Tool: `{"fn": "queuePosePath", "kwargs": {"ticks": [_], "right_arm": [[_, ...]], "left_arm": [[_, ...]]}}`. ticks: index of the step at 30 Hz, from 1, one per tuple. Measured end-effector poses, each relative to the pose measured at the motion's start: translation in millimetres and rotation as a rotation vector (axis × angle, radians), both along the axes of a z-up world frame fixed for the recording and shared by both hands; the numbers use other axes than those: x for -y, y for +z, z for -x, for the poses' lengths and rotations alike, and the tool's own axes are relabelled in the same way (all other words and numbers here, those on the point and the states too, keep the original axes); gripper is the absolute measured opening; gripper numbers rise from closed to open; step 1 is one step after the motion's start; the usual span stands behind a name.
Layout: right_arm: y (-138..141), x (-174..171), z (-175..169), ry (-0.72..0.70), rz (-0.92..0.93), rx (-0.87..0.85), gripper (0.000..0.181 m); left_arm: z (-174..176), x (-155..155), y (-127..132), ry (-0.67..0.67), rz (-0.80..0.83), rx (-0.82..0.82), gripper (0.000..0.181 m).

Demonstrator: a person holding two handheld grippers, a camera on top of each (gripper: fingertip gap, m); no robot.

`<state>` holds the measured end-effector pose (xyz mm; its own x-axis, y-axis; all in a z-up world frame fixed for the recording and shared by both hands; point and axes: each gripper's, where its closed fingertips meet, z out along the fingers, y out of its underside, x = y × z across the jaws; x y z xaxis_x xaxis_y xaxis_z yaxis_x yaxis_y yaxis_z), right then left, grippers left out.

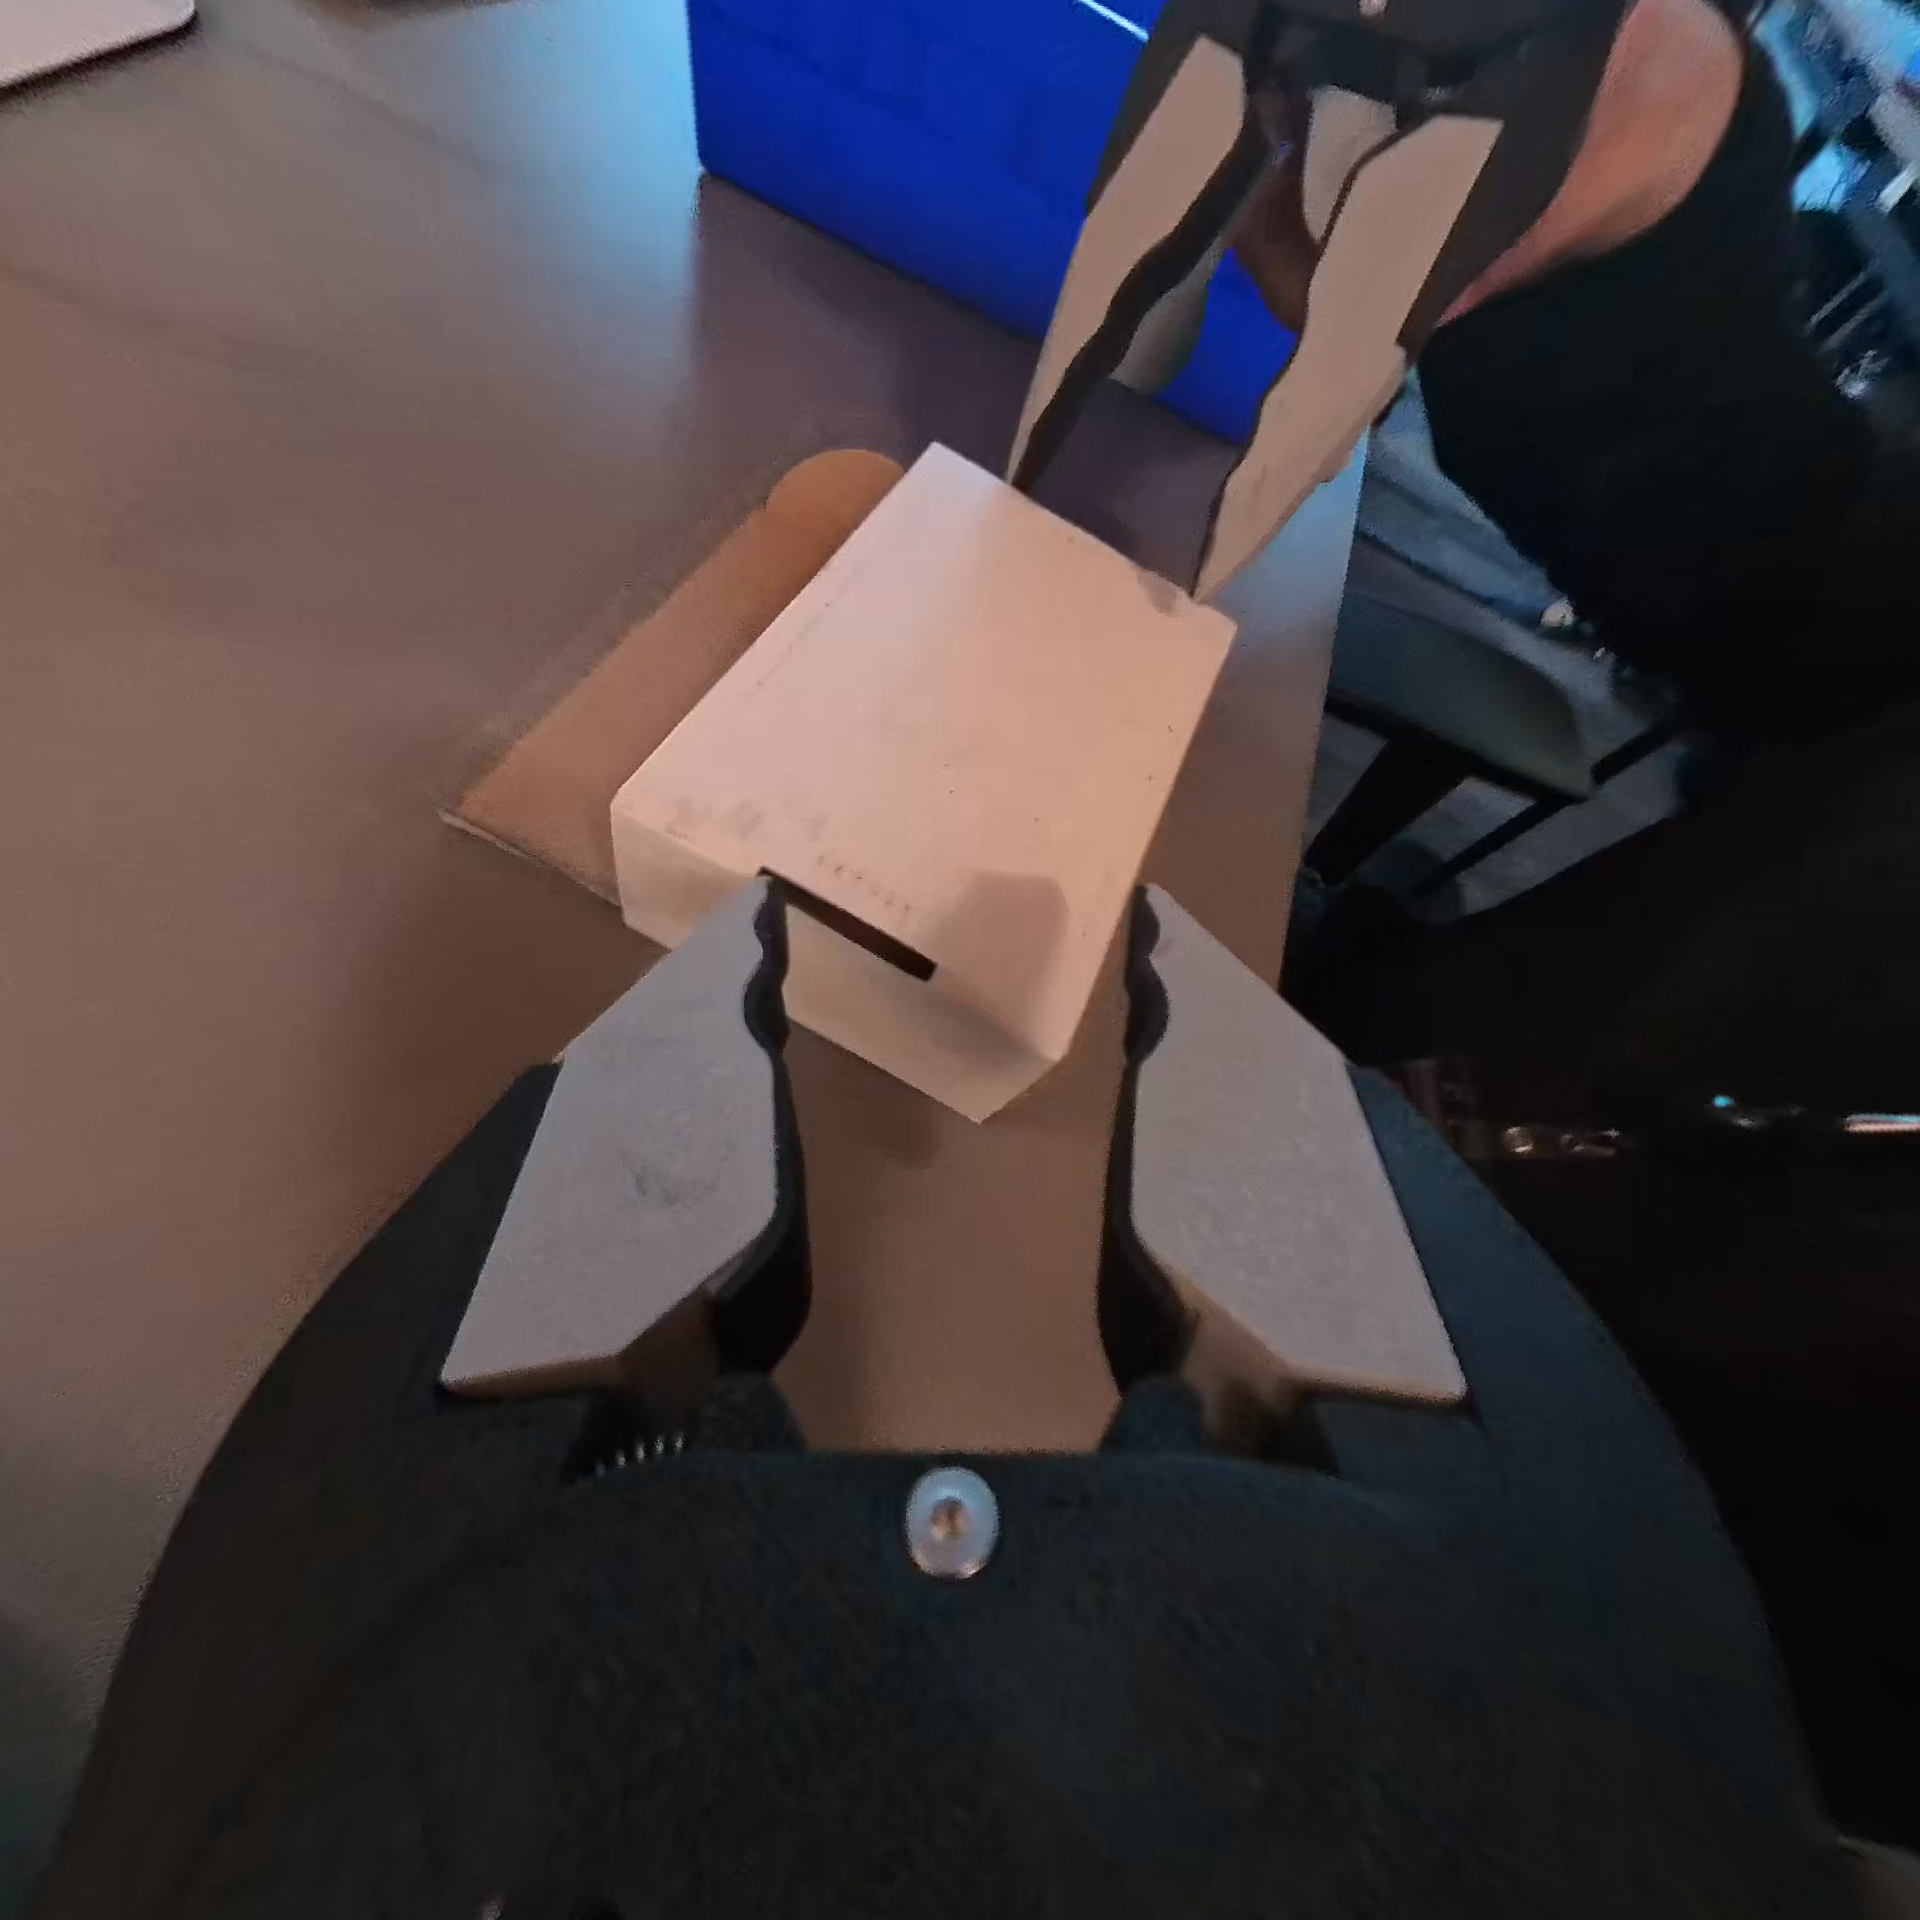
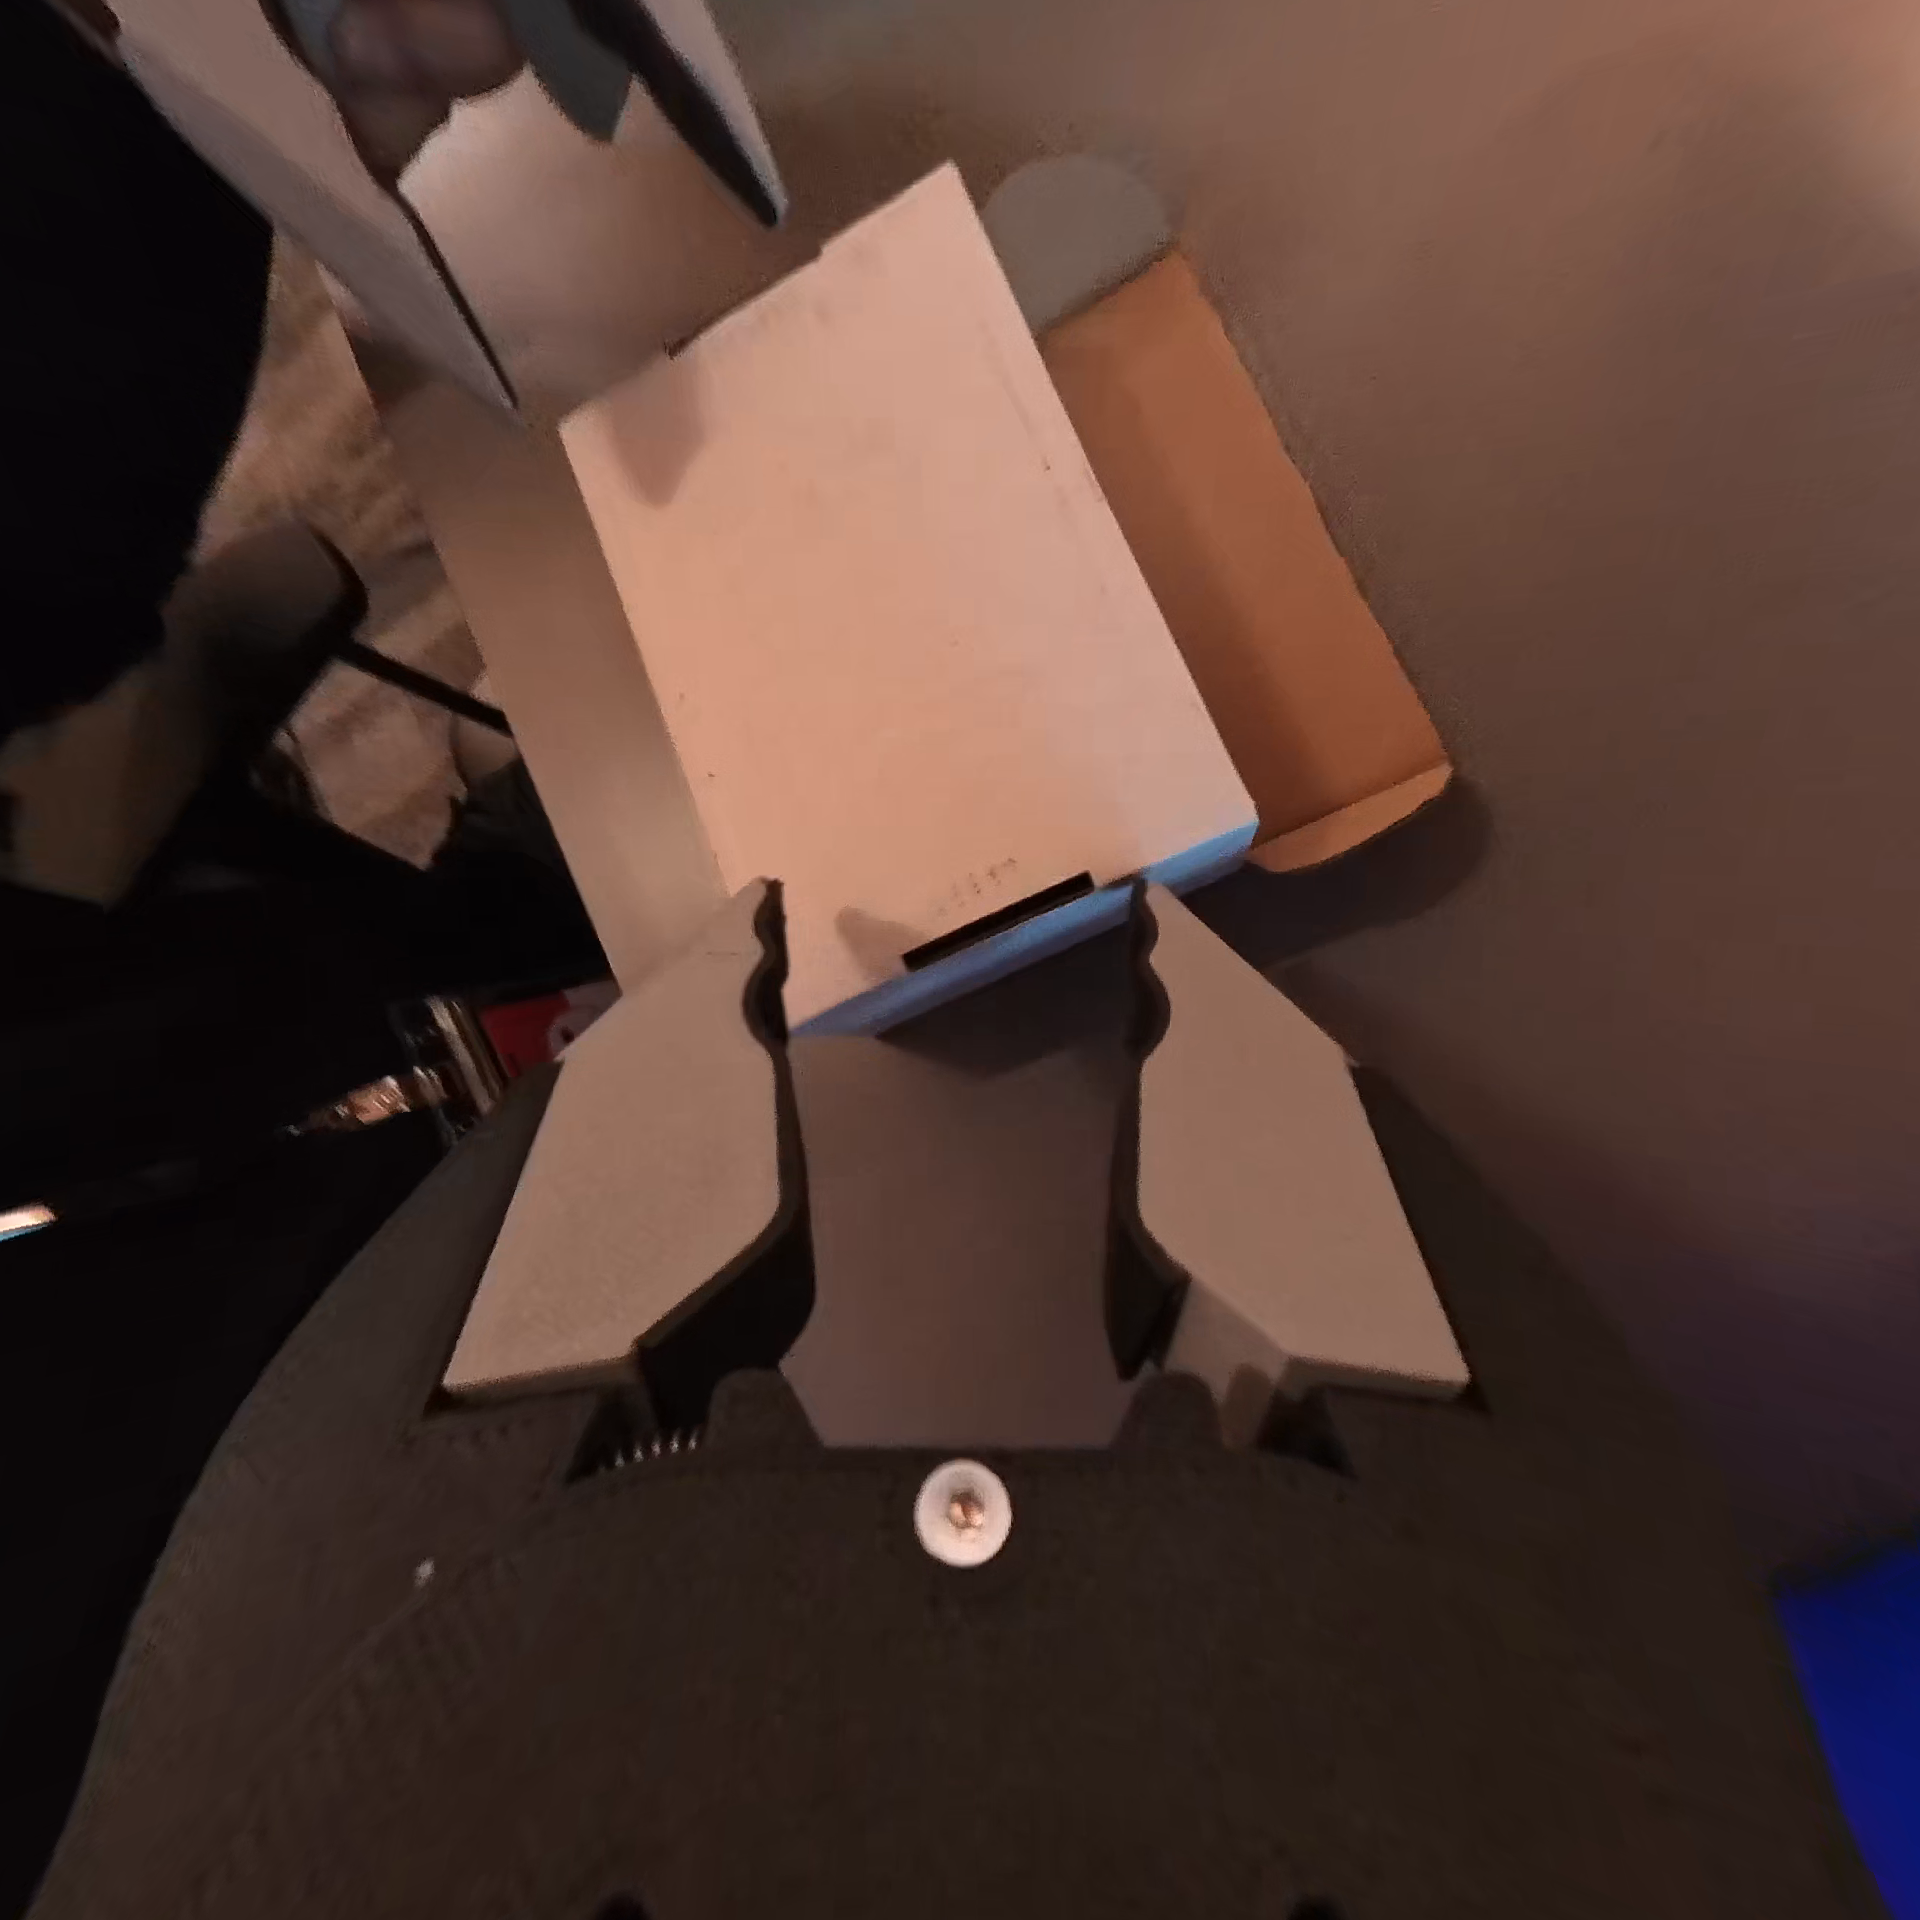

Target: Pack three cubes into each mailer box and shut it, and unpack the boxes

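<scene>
A white mailer box lies on the dark table, with a narrow slot in each end face. A brown cardboard flap sticks out from its side onto the table. My left gripper is open, with its tips at one end of the box. My right gripper is open at the opposite end of the box and shows at the far end in the left wrist view. The left gripper shows at the top of the right wrist view. The brown flap lies to the right there. No cubes are in view.
A blue bin stands on the table behind the box; a corner of it shows in the right wrist view. The table edge runs close beside the box, with chairs and floor beyond it. A person's arm holds the right gripper.
</scene>
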<state>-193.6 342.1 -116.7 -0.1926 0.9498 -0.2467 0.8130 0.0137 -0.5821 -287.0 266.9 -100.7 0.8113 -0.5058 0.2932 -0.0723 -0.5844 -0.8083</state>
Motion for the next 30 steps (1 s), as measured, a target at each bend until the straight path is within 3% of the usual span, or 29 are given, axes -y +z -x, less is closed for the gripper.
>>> {"fn": "queuePosePath", "kwargs": {"ticks": [4,7,10,11,13,15,18,21,27,30], "right_arm": [[-2,-15,5,-0.158,0.058,-0.003,0.082],[-17,-23,6,-0.224,0.072,0.025,0.083],[-19,-5,9,-0.170,0.199,0.015,0.072],[-19,-1,10,-0.147,0.214,0.012,0.075],[-17,-4,12,-0.133,0.180,-0.013,0.074],[-6,-13,17,-0.148,0.120,-0.093,0.062],[30,-24,22,-0.166,0.024,-0.318,0.044],[59,-14,14,-0.115,0.041,-0.504,0.041],[33,6,-5,-0.030,0.047,-0.436,0.045],[40,7,-11,-0.003,-0.003,-0.429,0.047]], "left_arm": [[19,-4,-5,0.105,0.080,0.084,0.074],[25,-7,-22,0.141,0.165,0.096,0.076],[13,-10,-34,0.088,0.211,0.130,0.076],[5,-10,-32,0.040,0.196,0.154,0.069],[7,-14,-30,0.036,0.141,0.113,0.071],[11,-17,-23,0.036,0.036,0.031,0.070],[20,-18,1,0.054,-0.208,-0.163,0.052],[17,-5,16,0.043,-0.369,-0.292,0.039],[3,21,-9,-0.036,-0.288,-0.306,0.058],[7,29,-10,-0.046,-0.254,-0.341,0.061]]}}
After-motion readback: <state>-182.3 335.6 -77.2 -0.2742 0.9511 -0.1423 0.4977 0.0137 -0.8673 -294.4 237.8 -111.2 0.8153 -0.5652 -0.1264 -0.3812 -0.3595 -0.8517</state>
